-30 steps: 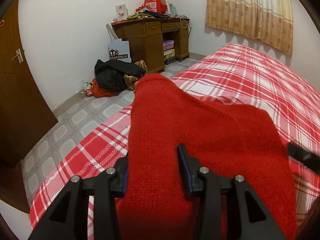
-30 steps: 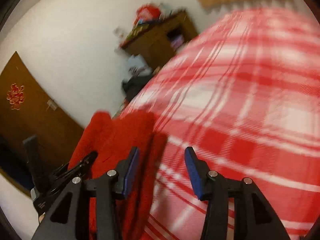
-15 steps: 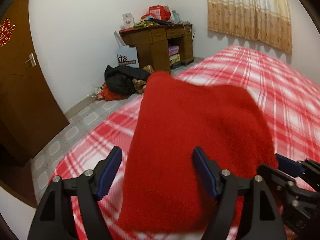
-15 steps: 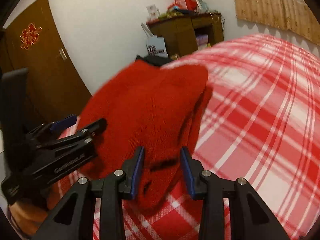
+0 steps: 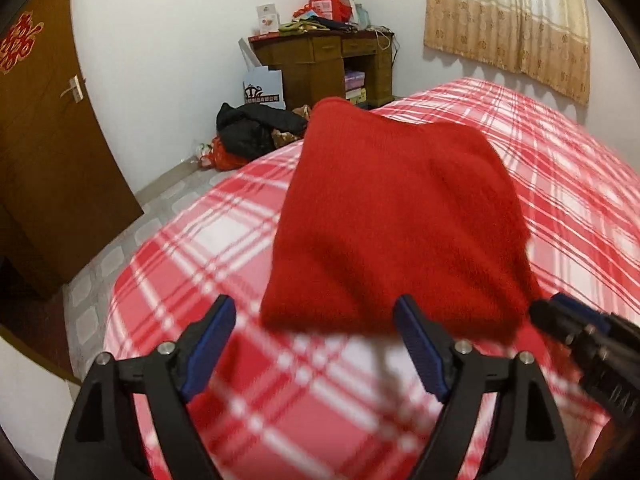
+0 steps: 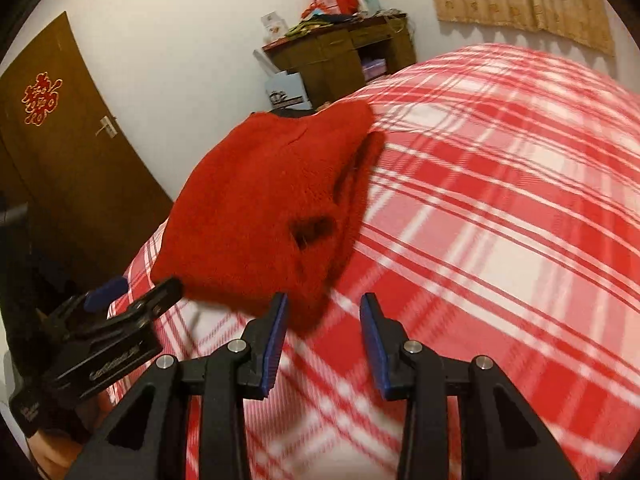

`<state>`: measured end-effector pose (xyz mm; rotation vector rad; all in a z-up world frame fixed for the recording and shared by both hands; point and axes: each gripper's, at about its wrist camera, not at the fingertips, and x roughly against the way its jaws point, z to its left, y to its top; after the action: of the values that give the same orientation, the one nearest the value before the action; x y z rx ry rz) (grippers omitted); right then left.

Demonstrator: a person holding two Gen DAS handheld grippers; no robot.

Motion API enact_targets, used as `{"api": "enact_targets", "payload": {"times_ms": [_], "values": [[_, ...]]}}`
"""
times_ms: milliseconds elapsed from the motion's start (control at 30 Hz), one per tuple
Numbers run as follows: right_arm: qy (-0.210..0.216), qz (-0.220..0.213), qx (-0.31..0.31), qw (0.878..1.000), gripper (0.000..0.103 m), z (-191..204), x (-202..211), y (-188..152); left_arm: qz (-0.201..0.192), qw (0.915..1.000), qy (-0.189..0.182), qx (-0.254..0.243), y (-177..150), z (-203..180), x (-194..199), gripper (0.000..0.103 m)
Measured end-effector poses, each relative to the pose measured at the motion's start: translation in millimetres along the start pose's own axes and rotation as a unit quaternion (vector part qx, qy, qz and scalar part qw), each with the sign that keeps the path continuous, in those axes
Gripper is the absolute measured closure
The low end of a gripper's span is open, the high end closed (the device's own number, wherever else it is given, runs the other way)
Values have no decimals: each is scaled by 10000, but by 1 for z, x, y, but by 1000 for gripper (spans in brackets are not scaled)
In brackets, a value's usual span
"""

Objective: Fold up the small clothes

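A red knitted garment (image 5: 396,216) lies folded into a thick rectangle on the red and white plaid bed cover (image 5: 192,264). It also shows in the right wrist view (image 6: 272,204), with layered edges on its right side. My left gripper (image 5: 316,344) is open and empty, just short of the garment's near edge. My right gripper (image 6: 322,328) is open and empty at the garment's near right corner. The right gripper shows at the right edge of the left wrist view (image 5: 588,340). The left gripper shows at the lower left of the right wrist view (image 6: 120,320).
A wooden desk (image 5: 324,64) piled with boxes stands against the far wall. A paper bag (image 5: 264,88) and a heap of dark clothes (image 5: 256,132) lie on the tiled floor beside it. A brown door (image 5: 44,152) is at left. Curtains (image 5: 508,20) hang at right.
Both grippers have let go of the red garment and pulled back from it. The left jaws opened wide. The garment now rests folded on the bed.
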<state>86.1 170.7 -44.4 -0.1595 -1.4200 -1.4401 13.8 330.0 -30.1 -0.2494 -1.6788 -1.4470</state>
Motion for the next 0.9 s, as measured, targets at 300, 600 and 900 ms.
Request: {"api": "enact_targets", "payload": {"times_ms": [300,600,900], "values": [[-576,-726,86,9957,45,17,85,-10,-285,9993,-186,-136,-15,3,50,7],[-989,-1474,-18,9841,37,50,138,-13,-681,9964,-312,-390,-9,-3,97,0],[-1325,-1929,-36,9722,36,70,170,-21,-935,9939,-509,-280,-11,0,124,0]]}}
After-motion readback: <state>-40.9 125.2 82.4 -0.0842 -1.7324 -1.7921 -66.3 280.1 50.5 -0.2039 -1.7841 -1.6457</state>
